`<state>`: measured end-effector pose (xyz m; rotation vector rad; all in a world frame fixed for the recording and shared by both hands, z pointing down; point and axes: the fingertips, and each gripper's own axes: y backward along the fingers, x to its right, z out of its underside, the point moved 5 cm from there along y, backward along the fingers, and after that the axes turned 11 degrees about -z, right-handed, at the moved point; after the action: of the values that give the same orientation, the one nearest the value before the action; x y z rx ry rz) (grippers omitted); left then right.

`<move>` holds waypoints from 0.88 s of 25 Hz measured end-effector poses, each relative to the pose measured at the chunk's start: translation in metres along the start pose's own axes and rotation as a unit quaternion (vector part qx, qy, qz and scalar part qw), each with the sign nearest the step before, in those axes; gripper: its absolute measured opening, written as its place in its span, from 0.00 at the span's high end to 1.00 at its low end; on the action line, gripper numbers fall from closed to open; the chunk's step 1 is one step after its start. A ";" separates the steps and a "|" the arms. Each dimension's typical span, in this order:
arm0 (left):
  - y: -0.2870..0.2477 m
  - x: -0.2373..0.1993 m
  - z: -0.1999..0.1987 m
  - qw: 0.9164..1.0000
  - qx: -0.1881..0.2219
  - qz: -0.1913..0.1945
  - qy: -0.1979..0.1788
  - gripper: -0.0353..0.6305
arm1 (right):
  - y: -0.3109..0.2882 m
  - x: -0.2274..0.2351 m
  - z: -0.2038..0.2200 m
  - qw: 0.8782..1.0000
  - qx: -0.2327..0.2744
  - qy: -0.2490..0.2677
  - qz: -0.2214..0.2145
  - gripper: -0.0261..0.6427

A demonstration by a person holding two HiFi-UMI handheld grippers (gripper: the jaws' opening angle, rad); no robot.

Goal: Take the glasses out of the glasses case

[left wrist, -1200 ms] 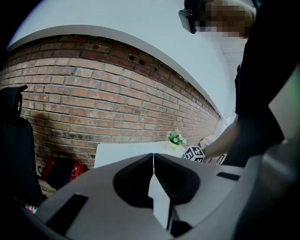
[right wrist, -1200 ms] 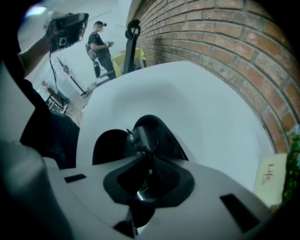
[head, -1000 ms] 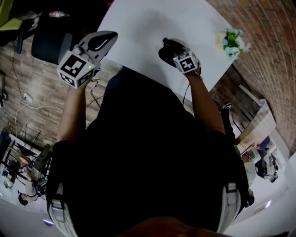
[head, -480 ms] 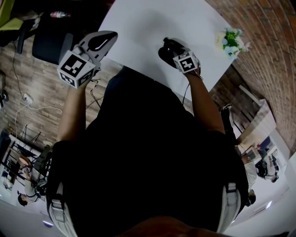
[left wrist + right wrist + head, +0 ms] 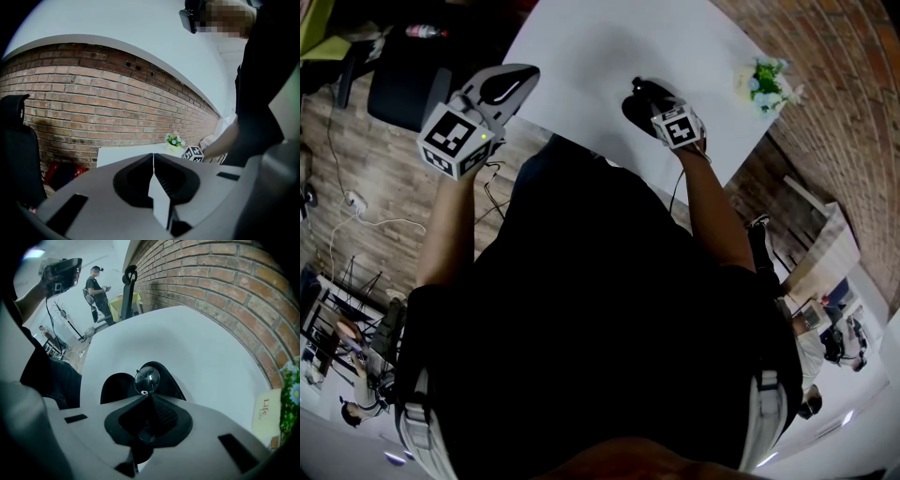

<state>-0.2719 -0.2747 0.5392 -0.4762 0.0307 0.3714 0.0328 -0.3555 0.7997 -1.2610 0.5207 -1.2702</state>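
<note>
Glasses pinched between the closed jaws of the right hand-held gripper, one round lens showing just past the tips, right at the open black glasses case on the white surface. Left hand-held gripper pressed together on itself, raised off the surface's near left edge. Small flower pot at the far right edge, well apart from the case.

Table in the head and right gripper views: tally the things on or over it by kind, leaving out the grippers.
Glasses case: 1, black
Glasses: 1, held in the shut jaws of the right gripper
Potted flowers: 1
Total: 3
</note>
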 end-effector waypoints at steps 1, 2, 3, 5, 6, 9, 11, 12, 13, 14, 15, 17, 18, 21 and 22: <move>0.001 0.000 -0.001 1.000 -0.001 -0.002 0.002 0.93 | 0.000 0.000 0.000 1.000 0.001 0.000 0.000 0.92; 0.002 0.002 -0.002 1.000 -0.003 -0.004 0.004 0.93 | 0.001 -0.001 0.000 1.000 0.003 -0.001 0.000 0.92; 0.003 0.003 -0.004 1.000 -0.004 -0.006 0.006 0.93 | 0.001 -0.001 0.001 1.000 0.003 -0.002 -0.001 0.92; 0.006 0.005 -0.005 1.000 -0.003 -0.008 0.006 0.93 | 0.003 -0.004 0.003 1.000 0.004 -0.002 -0.001 0.92; 0.007 0.006 -0.005 1.000 -0.002 -0.008 0.006 0.93 | 0.003 -0.005 0.003 1.000 0.005 0.000 0.000 0.92; 0.011 0.009 -0.005 1.000 -0.001 -0.009 0.006 0.93 | 0.004 -0.008 0.004 1.000 0.008 0.001 0.000 0.92; 0.012 0.011 -0.005 1.000 0.000 -0.009 0.005 0.93 | 0.005 -0.009 0.004 1.000 0.010 0.000 0.000 0.92; 0.013 0.010 -0.005 1.000 0.002 -0.007 0.002 0.93 | 0.006 -0.009 0.004 1.000 0.011 0.000 0.001 0.92; 0.013 0.010 -0.003 1.000 0.006 -0.006 -0.001 0.93 | 0.007 -0.009 0.003 1.000 0.013 0.000 0.002 0.92; 0.014 0.010 -0.002 1.000 0.008 -0.004 -0.004 0.93 | 0.007 -0.009 0.002 1.000 0.014 0.000 0.003 0.92; 0.015 0.010 -0.002 1.000 0.010 -0.004 -0.006 0.93 | 0.008 -0.009 0.002 1.000 0.016 -0.001 0.004 0.92; 0.017 0.013 -0.003 1.000 0.011 -0.003 -0.007 0.93 | 0.010 -0.009 0.003 1.000 0.019 -0.001 0.005 0.92; 0.018 0.015 -0.004 1.000 0.011 -0.004 -0.008 0.93 | 0.011 -0.010 0.004 1.000 0.021 -0.002 0.005 0.92; 0.021 0.022 -0.008 1.000 0.010 -0.005 -0.010 0.93 | 0.016 -0.010 0.006 1.000 0.028 -0.003 0.007 0.92; 0.021 0.024 -0.009 1.000 0.011 -0.005 -0.012 0.93 | 0.017 -0.009 0.007 1.000 0.029 -0.003 0.009 0.92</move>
<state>-0.2567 -0.2531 0.5192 -0.4490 0.0093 0.3674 0.0427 -0.3477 0.7833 -1.2098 0.4865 -1.2580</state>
